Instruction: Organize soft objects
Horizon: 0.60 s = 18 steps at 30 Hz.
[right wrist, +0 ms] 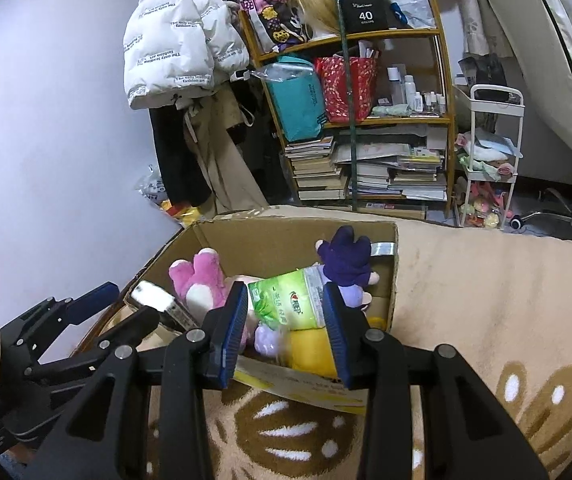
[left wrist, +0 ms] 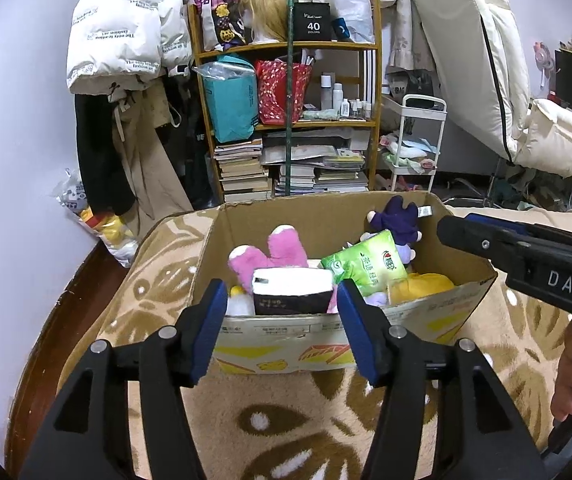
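Left wrist: corrugated cardboard box (left wrist: 318, 332) holds fuzzy pink plush (left wrist: 267, 252).

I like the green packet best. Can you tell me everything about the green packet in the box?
The green packet is a soft, shiny plastic pack, pale green with leaf pictures, a small red logo and printed characters. It looks like a tissue pack. It lies tilted in the cardboard box, resting on other soft things: the purple plush sits behind it, a yellow plush below and the pink plush to one side. Neither gripper touches it.

The cardboard box (left wrist: 426, 312) is packed nearly full; open blanket (right wrist: 486, 300) lies to its right.
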Each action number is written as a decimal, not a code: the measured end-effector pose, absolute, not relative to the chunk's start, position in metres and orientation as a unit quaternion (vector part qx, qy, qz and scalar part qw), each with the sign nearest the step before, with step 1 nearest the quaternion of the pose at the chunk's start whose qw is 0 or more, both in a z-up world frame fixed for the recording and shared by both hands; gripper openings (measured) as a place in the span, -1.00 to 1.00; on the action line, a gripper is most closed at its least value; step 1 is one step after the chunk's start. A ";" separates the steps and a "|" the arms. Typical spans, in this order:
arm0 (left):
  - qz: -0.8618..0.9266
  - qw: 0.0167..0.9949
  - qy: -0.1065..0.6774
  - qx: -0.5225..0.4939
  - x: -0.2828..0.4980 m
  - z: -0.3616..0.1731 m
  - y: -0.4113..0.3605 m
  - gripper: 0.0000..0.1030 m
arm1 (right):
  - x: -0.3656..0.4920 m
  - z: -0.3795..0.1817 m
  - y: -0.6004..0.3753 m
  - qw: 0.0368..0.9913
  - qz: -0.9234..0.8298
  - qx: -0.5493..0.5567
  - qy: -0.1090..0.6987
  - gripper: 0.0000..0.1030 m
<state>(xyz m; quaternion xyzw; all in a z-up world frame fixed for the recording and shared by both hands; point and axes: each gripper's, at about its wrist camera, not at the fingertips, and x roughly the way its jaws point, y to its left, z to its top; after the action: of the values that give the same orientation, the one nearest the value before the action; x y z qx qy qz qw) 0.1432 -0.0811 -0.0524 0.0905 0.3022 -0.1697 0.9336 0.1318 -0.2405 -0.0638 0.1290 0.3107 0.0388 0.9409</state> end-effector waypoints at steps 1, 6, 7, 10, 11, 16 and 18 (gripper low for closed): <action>-0.169 0.934 0.300 0.093 0.142 -0.051 -0.081 0.14 | 0.131 -0.063 -0.241 0.940 0.039 0.132 0.311 -0.21; -0.164 0.936 0.298 0.096 0.132 -0.045 -0.079 0.30 | 0.122 -0.053 -0.243 0.943 0.033 0.134 0.302 -0.16; -0.163 0.936 0.298 0.097 0.130 -0.044 -0.078 0.34 | 0.120 -0.052 -0.244 0.943 0.033 0.137 0.301 -0.08; -0.154 0.939 0.291 0.102 0.119 -0.036 -0.074 0.51 | 0.111 -0.050 -0.247 0.943 0.033 0.146 0.298 0.00; -0.152 0.941 0.286 0.099 0.115 -0.033 -0.071 0.52 | 0.109 -0.049 -0.247 0.943 0.030 0.144 0.299 0.01; -0.152 0.941 0.287 0.095 0.103 -0.019 -0.063 0.57 | 0.091 -0.041 -0.244 0.944 0.026 0.127 0.303 0.16; -0.144 0.943 0.286 0.093 0.098 -0.012 -0.057 0.66 | 0.082 -0.034 -0.243 0.947 0.024 0.121 0.297 0.35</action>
<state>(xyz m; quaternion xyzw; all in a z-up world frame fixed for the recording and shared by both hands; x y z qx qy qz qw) 0.0976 -0.0572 -0.0115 0.0930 0.2857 -0.1439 0.9429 0.0824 -0.2426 -0.0340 0.1207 0.2972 0.0236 0.9469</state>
